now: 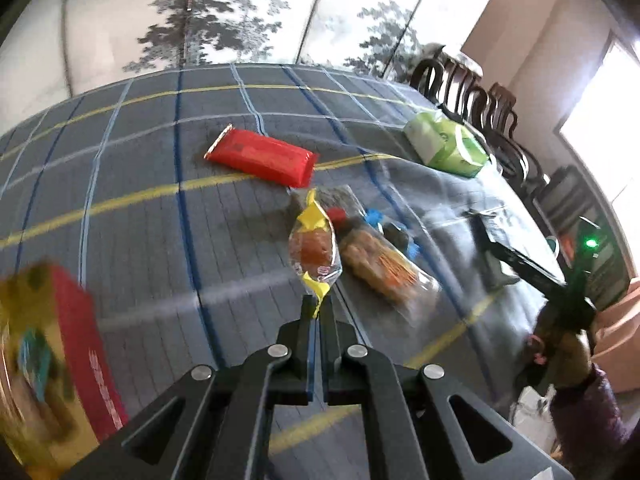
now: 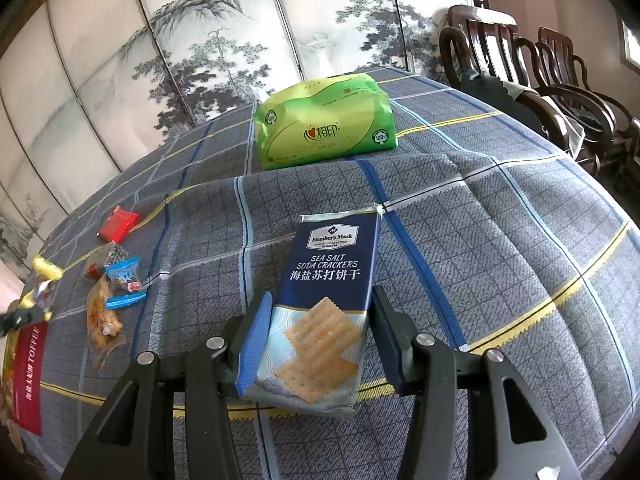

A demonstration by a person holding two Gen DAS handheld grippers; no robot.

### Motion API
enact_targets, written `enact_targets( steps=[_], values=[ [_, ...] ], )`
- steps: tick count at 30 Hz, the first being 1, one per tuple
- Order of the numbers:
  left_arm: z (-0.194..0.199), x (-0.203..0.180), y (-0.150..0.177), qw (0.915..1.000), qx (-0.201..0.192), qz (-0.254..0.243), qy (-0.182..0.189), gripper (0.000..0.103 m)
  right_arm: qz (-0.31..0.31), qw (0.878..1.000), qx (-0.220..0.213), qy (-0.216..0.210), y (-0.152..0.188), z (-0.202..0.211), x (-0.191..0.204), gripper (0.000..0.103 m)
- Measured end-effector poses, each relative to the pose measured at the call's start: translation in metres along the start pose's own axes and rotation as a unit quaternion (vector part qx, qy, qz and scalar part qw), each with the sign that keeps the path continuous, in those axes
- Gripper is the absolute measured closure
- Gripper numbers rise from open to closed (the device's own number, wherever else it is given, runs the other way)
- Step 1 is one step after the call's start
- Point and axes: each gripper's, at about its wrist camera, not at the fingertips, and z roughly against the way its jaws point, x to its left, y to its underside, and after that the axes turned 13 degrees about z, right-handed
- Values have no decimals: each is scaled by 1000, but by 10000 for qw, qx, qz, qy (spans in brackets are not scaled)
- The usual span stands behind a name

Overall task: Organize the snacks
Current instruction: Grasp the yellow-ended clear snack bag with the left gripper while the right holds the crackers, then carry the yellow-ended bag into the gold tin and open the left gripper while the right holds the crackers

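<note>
My left gripper [image 1: 319,308] is shut on the yellow twisted end of a clear-wrapped orange snack [image 1: 314,248], which hangs over the checked tablecloth [image 1: 140,220]. In the right wrist view that snack [image 2: 44,276] shows at the far left edge. My right gripper [image 2: 320,312] is shut on a dark blue pack of sea salt soda crackers [image 2: 332,292], its pads pressing both long sides. Loose on the cloth lie a red packet [image 1: 260,156], a clear bag of golden snacks [image 1: 380,264] and a small blue candy [image 2: 126,280]. A red and yellow toffee box [image 1: 52,352] stands at the left.
A green tissue pack [image 2: 324,124] sits at the far side of the table. Dark wooden chairs [image 2: 520,60] line the right edge. A painted folding screen [image 2: 200,40] stands behind the table. A hand [image 1: 568,356] holds the right gripper's handle.
</note>
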Motion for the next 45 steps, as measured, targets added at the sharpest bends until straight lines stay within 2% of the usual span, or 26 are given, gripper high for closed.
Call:
enact_targets(
  steps=[3, 6, 15, 22, 29, 45],
  values=[
    [17, -1, 21, 9998, -130, 118, 53, 102, 3, 10000, 0, 0, -2, -4, 11, 56],
    [29, 1, 38, 9996, -98, 242, 72, 102, 8, 10000, 4, -1, -3, -8, 21, 56],
    [61, -1, 73, 9988, -371, 290, -123, 102, 91, 9999, 51, 70, -2, -18, 59, 56],
    [86, -6, 85, 9974, -638, 123, -322, 102, 108, 9999, 57, 71, -2, -21, 69, 57],
    [106, -3, 92, 9952, -858, 58, -463, 102, 176, 9997, 84, 163, -6, -32, 97, 58],
    [150, 41, 101, 9881, -1279, 453, -720, 102, 321, 9988, 151, 343, -11, -41, 120, 58]
  ],
)
